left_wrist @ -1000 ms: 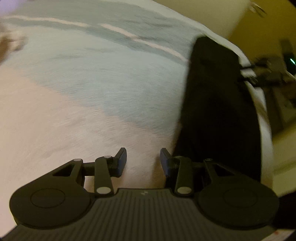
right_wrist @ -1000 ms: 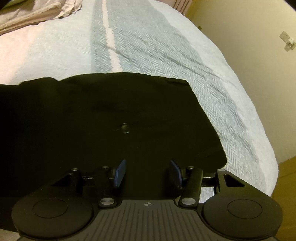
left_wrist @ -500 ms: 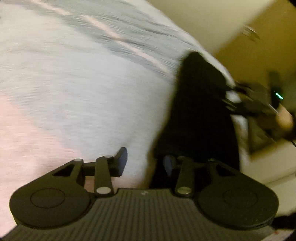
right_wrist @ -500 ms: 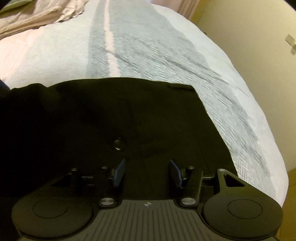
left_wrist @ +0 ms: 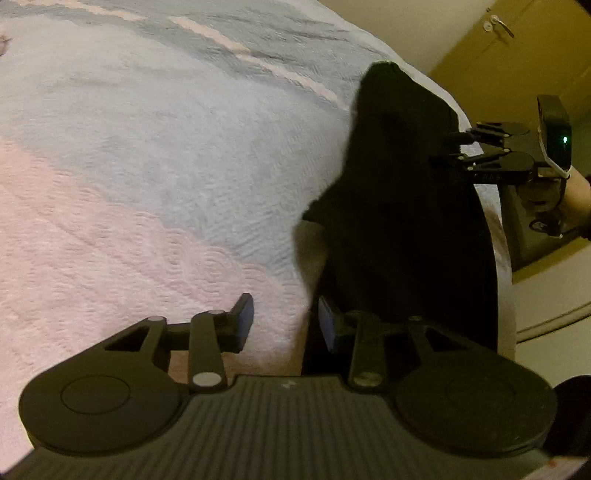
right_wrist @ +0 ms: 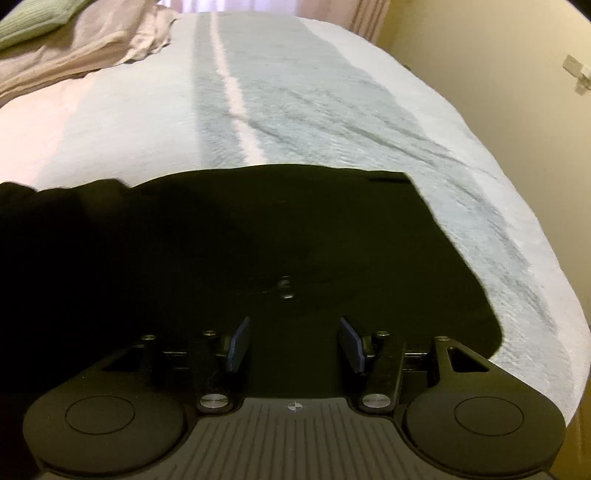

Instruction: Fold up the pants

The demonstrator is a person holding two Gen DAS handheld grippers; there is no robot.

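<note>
Black pants (left_wrist: 402, 206) lie along the bed's near edge, seen in the left wrist view as a long dark strip and in the right wrist view as a wide dark sheet (right_wrist: 258, 240) with a small button (right_wrist: 284, 286). My left gripper (left_wrist: 286, 321) is open at the pants' left edge, one finger over the bedspread, the other over the fabric. My right gripper (right_wrist: 293, 341) is open just above the pants near the button. The left wrist view also shows the right gripper (left_wrist: 447, 147) at the pants' far side.
The bed carries a white, pink and grey-blue striped bedspread (left_wrist: 155, 147). Crumpled beige bedding (right_wrist: 77, 48) and a green pillow (right_wrist: 33, 22) lie at its far end. A yellow wall (right_wrist: 498, 74) and a door (left_wrist: 524, 48) border the bed; a hand (left_wrist: 576, 195) holds the right tool.
My left gripper has swung along the pants' edge and steadied. My right gripper has pulled back a little, and more bedspread shows beyond the pants. Both stay open.
</note>
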